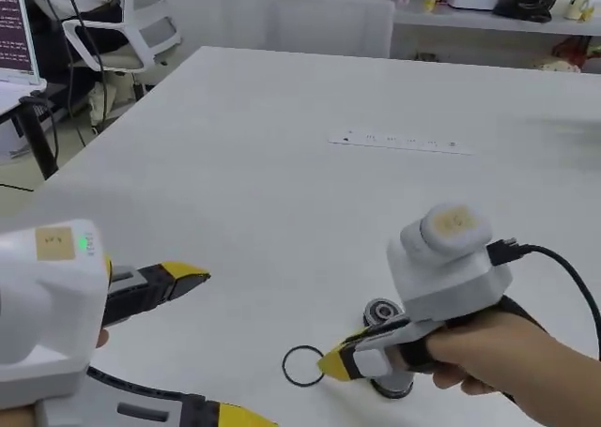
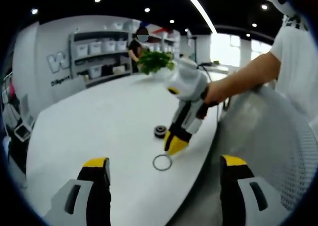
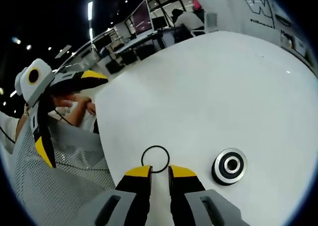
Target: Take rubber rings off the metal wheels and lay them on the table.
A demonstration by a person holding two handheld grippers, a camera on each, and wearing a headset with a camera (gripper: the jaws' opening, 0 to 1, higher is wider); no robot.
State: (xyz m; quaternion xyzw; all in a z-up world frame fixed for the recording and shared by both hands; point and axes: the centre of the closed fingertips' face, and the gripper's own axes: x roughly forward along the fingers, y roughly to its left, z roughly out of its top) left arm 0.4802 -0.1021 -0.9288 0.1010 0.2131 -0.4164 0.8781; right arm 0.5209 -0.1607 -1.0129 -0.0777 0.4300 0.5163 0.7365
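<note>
Rubber ring lies just beyond right gripper's closed jaws (left gripper's gape).

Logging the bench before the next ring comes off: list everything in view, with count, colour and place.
table: one, white, under everything.
rubber ring: one, black, flat on the table at the right gripper's tips.
metal wheel: one, silver and black, on the table beside the ring.
strip: one, white, farther across the table.
chair: one, white, at the table's far edge.
shelving: one unit, white, with bins, against the wall.
plant: one, green, beyond the table.
left gripper: black and yellow jaws, wide open, near edge.
right gripper: black and yellow jaws, close together.
hand: one, holding the right gripper.
</note>
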